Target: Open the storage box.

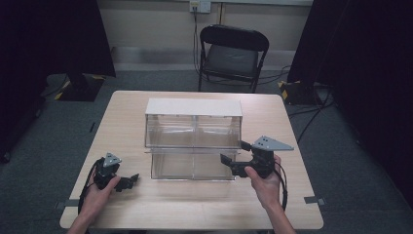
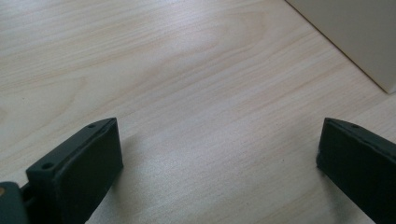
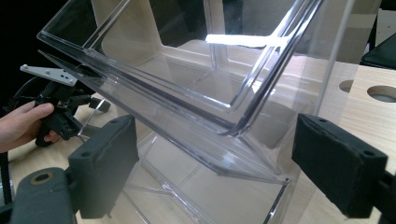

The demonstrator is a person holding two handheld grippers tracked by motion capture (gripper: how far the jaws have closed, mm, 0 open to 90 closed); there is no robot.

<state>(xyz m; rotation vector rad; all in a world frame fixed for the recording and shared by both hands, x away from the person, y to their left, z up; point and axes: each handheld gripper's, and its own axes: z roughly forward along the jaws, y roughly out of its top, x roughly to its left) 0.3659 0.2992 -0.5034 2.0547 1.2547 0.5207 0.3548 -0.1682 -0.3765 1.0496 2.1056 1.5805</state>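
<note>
A clear plastic two-tier bin [image 1: 193,146] with a white top stands in the middle of the wooden table [image 1: 204,204]. My left gripper [image 1: 130,180] rests low on the table at the bin's front left, apart from it, its jaws pointing right. In the left gripper view it [image 2: 217,158] is open over bare wood. My right gripper [image 1: 234,153] is at the bin's front right corner. In the right gripper view it [image 3: 215,172] is open, its jaws standing on either side of the upper tier's clear front lip [image 3: 233,126] without touching it.
A black folding chair [image 1: 231,53] stands behind the table, with cables on the floor to its right. Dark curtains hang at both sides. A pale panel [image 2: 355,37] lies ahead of the left gripper. Round holes [image 3: 383,92] mark the tabletop beyond the bin.
</note>
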